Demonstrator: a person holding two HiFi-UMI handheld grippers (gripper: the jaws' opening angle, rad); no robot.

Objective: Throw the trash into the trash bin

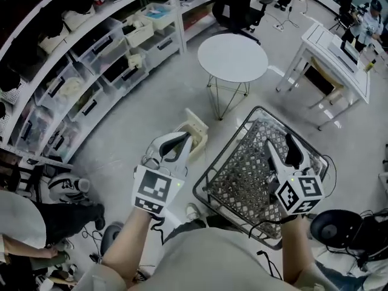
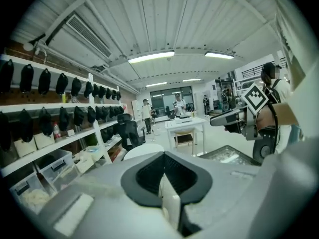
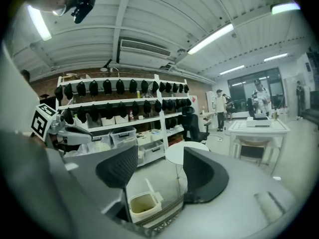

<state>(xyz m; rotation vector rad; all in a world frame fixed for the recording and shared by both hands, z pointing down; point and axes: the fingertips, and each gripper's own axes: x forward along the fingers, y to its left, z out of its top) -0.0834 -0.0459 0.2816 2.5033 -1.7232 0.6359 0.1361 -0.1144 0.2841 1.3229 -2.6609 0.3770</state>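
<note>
With my left gripper (image 1: 176, 143) pinching a pale scrap (image 2: 169, 198) just short of the open trash bin (image 1: 197, 143), and my right gripper (image 1: 280, 144) spread empty beside the bin, I'd centre the scrap over the bin's mouth before releasing.

We see the grey floor (image 1: 136, 123) carrying a wire basket (image 1: 242, 162); the trash bin (image 1: 197, 132) stands just left of it, a round table (image 1: 232, 57) beyond.
</note>
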